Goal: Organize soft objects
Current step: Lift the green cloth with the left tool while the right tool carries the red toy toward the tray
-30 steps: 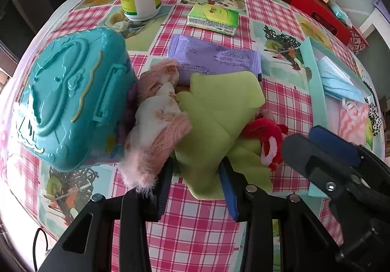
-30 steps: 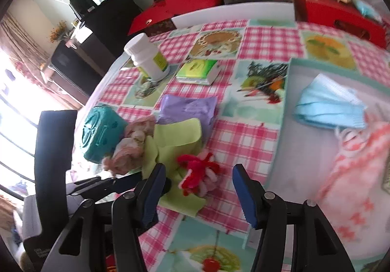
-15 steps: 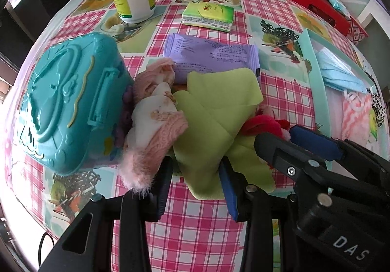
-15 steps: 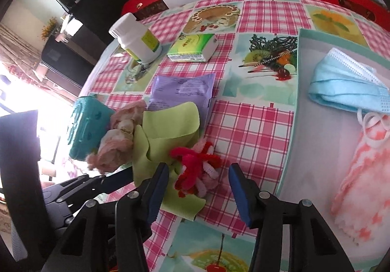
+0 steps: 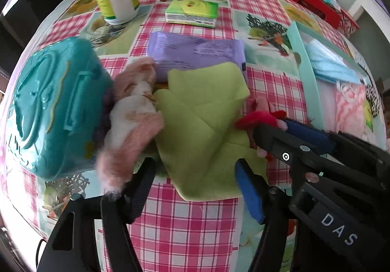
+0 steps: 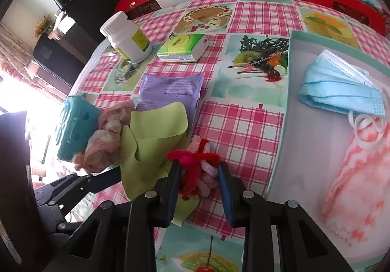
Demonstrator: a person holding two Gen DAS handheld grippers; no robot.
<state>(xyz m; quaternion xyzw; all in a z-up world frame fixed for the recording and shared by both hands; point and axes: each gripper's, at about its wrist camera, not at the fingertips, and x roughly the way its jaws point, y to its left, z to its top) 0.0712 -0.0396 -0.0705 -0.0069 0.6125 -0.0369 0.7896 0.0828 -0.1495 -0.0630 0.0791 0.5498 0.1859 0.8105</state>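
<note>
**Right gripper pinching the red chenille toy beside the green cloth**

Left wrist view, left to right. A teal plastic case (image 5: 52, 106) lies at 9 o'clock on the checked tablecloth (image 5: 185, 218). Touching its right edge is a pink fuzzy sock bundle (image 5: 132, 123), its long axis running from 12 to 7 o'clock, with its frayed lower end touching the left finger of the left gripper (image 5: 195, 181). The jaws of that gripper have just been opening and now stand spread over the near edge of the green cloth (image 5: 202, 125); the pads press on nothing. The cloth is folded, its upper flap lying over the lower edge of a purple packet (image 5: 195, 52), whose long axis runs 9 to 3 o'clock. At 3 o'clock the right gripper (image 5: 280, 129) enters from the lower right.

Right wrist view, left to right. The green cloth (image 6: 156, 140) lies left of centre. Just beside it, at 6 o'clock, the red chenille toy (image 6: 195, 167) sits between the fingers of the right gripper (image 6: 198, 169), its red loops pointing towards 11 o'clock. These jaws have just been closing and now pinch the toy from both sides. At 3 o'clock a pale tray (image 6: 290, 125) holds a blue face mask (image 6: 341, 86), long axis 10 to 4 o'clock, and below it a pink-and-white knitted piece (image 6: 360, 184).
</note>
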